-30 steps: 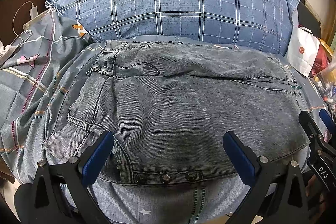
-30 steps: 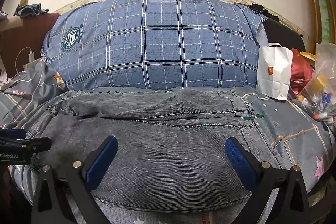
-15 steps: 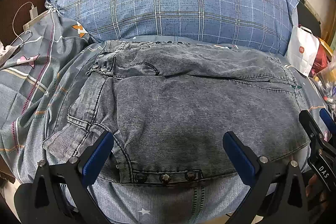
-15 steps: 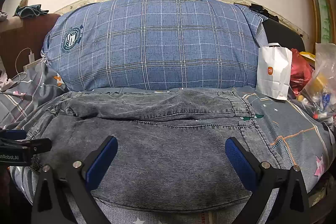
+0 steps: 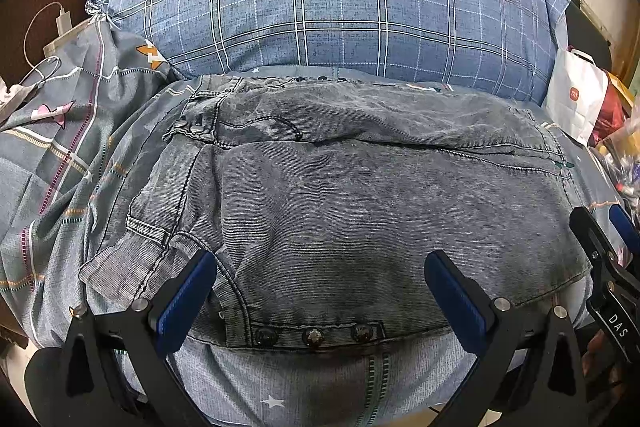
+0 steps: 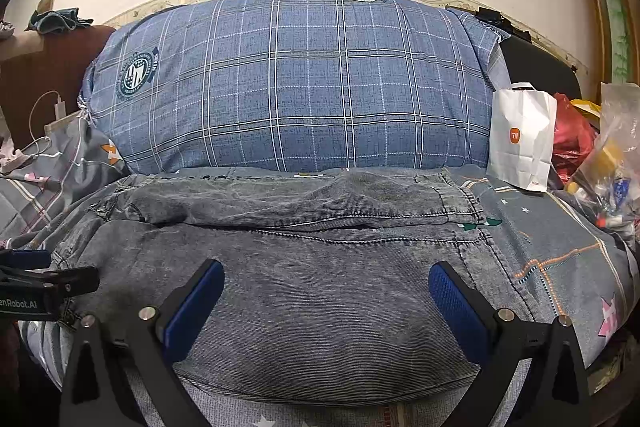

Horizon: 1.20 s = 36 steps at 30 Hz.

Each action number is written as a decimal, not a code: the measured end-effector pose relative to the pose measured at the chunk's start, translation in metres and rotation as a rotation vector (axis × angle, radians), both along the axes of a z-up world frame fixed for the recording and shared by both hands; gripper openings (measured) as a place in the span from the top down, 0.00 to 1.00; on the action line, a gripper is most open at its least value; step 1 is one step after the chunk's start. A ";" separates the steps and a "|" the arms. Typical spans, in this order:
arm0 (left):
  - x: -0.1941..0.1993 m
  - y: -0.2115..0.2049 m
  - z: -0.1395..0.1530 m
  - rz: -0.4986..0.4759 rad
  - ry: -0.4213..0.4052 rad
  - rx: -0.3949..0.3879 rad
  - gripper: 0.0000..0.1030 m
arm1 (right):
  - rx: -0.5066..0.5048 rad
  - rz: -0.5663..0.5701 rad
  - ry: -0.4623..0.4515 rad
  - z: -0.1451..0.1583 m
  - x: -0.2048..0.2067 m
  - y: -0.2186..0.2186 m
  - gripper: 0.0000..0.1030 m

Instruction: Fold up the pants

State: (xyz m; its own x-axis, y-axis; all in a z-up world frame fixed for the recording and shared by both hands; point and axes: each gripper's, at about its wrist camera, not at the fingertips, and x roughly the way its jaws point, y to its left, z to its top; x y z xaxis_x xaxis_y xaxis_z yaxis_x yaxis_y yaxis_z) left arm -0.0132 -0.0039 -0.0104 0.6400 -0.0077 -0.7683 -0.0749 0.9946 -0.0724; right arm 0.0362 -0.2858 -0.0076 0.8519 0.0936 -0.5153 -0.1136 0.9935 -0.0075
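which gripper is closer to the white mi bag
Right. The right gripper sits over the right part of the jeans, on the side where the white bag stands against the pillow. The left gripper is over the jeans' left, buttoned end, farther away.

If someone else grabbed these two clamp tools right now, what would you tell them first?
Left gripper: open, holds nothing, at the jeans' near edge above the three rivets.
Right gripper: open, empty, at the near edge further right.
Jeans: on the bedsheet, in front of the plaid pillow, lying in layers.
Done: they look at least partly folded.
Left: probably another fold or tidying; I can't tell which.
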 end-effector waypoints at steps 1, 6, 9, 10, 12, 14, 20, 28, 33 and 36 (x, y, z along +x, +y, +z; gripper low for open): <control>0.000 0.000 0.000 0.000 -0.001 -0.002 0.00 | -0.001 0.000 0.000 0.000 0.000 0.000 0.00; 0.000 0.000 0.002 -0.001 -0.002 0.000 0.00 | 0.000 -0.001 -0.002 0.000 0.000 0.000 0.00; 0.000 0.000 0.002 -0.001 -0.002 -0.001 0.00 | 0.001 -0.001 0.002 0.000 -0.001 0.000 0.00; 0.000 0.000 0.002 -0.001 -0.002 -0.001 0.00 | 0.000 -0.002 0.001 0.001 -0.001 0.000 0.00; 0.000 0.000 0.002 -0.001 -0.002 0.000 0.00 | -0.001 -0.002 -0.001 0.001 -0.002 0.000 0.00; 0.000 -0.001 0.002 -0.001 -0.002 0.000 0.00 | -0.001 -0.002 -0.001 0.001 -0.001 0.000 0.00; -0.001 -0.001 0.002 -0.001 -0.003 0.000 0.00 | -0.002 -0.002 0.000 0.001 -0.002 0.000 0.00; -0.001 -0.001 0.002 -0.001 -0.002 0.000 0.00 | -0.003 -0.004 0.005 0.002 -0.002 0.000 0.00; -0.002 0.012 0.002 0.013 0.010 -0.020 0.00 | 0.021 0.003 0.050 -0.004 0.002 -0.006 0.00; -0.003 0.044 -0.004 0.068 0.029 -0.063 0.00 | 0.180 0.010 0.179 -0.009 0.010 -0.035 0.00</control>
State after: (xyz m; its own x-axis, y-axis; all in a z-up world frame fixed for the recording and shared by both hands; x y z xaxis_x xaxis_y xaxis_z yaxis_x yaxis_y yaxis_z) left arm -0.0166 0.0398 -0.0149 0.6180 -0.0139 -0.7860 -0.1450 0.9807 -0.1314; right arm 0.0467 -0.3204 -0.0167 0.7471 0.2057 -0.6320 -0.1075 0.9758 0.1906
